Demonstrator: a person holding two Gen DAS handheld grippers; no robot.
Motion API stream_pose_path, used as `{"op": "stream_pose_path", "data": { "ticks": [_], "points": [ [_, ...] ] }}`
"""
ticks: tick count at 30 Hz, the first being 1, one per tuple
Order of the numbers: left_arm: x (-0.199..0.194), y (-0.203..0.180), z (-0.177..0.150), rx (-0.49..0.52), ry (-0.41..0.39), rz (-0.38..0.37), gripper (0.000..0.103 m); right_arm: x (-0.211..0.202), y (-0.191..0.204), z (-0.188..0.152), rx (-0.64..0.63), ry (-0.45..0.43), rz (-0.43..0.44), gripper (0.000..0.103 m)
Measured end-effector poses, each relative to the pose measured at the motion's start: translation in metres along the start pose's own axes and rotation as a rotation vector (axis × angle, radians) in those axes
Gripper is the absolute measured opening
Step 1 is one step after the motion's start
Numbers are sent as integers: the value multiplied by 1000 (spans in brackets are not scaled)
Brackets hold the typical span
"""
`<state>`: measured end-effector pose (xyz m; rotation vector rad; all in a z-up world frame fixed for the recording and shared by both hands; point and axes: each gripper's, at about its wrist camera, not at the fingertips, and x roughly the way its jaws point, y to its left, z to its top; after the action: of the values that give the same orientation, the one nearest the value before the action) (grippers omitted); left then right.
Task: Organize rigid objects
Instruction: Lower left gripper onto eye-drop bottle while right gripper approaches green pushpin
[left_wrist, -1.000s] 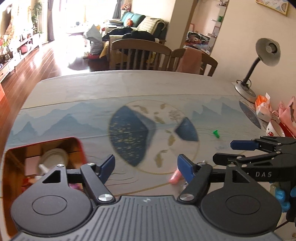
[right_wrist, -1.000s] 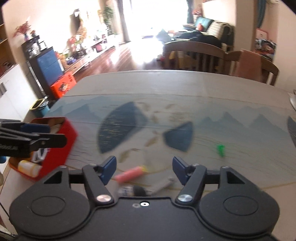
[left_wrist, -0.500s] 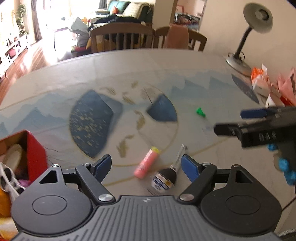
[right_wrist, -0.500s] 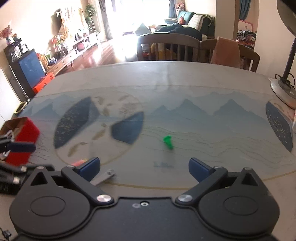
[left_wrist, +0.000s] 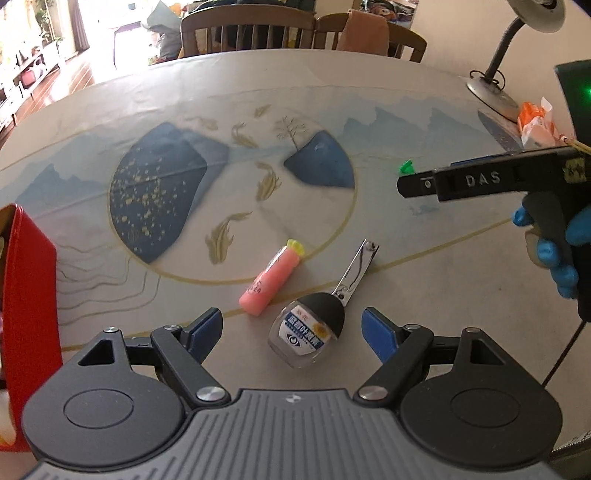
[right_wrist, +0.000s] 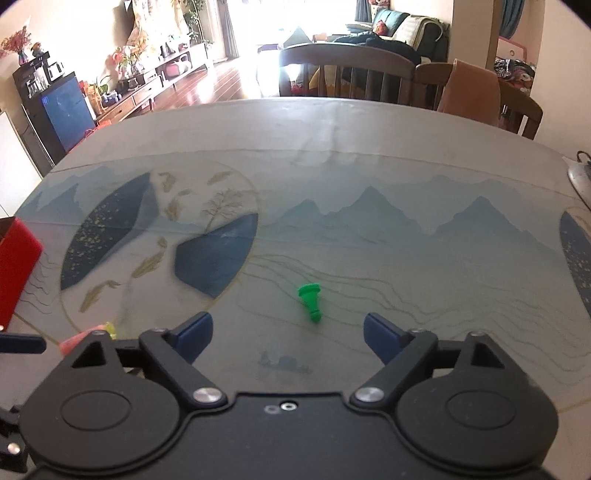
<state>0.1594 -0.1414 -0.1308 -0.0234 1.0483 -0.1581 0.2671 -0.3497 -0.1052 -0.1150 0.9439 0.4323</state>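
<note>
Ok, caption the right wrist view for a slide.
Open right gripper poised above a toppled green chess pawn on the table.

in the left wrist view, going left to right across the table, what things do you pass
red box → pink tube → small bottle with a black cap → nail clipper → green chess piece → right claw, held in a blue-gloved hand

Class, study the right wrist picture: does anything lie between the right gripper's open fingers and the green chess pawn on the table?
Nothing visible does. The green pawn lies on its side just ahead of the right gripper, with only bare tablecloth between.
</note>
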Motion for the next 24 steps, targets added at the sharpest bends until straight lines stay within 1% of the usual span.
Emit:
{"op": "stream_pose_path", "data": {
  "ticks": [1,3,7,9,10,12,14,16,17,18,19,21,24],
  "points": [
    [1,0,-1,-3,1,6,82,3,-1,1,-4,5,-3,80],
    [3,0,-3,-5,2,14,82,9,-3,2,-8,16,-1,76],
    [6,0,-6,-10,12,17,82,17,-3,3,-25,27,-1,68],
    [7,0,-7,-15,13,20,81,18,-3,4,-37,18,-6,65],
    [7,0,-7,-20,13,21,79,18,-2,4,-40,15,-4,59],
    [7,-1,-7,-15,11,32,67,19,-1,5,-52,8,-10,52],
    [7,-3,-7,-3,7,31,61,19,-1,5,-59,2,-15,46],
    [8,-5,-7,10,6,30,57,18,-1,4,-63,-5,-20,36],
    [8,-7,-7,21,5,35,52,18,0,4,-68,-7,-27,33],
    [8,-9,-7,32,3,38,43,18,0,4,-72,-9,-33,27],
    [7,-11,-6,39,1,35,42,17,0,4,-74,-11,-36,18],
    [7,-12,-6,40,1,33,42,17,0,3,-73,-13,-42,8],
    [6,-10,-7,33,-3,29,42,16,1,2,-80,-16,-51,6]
  ]
}}
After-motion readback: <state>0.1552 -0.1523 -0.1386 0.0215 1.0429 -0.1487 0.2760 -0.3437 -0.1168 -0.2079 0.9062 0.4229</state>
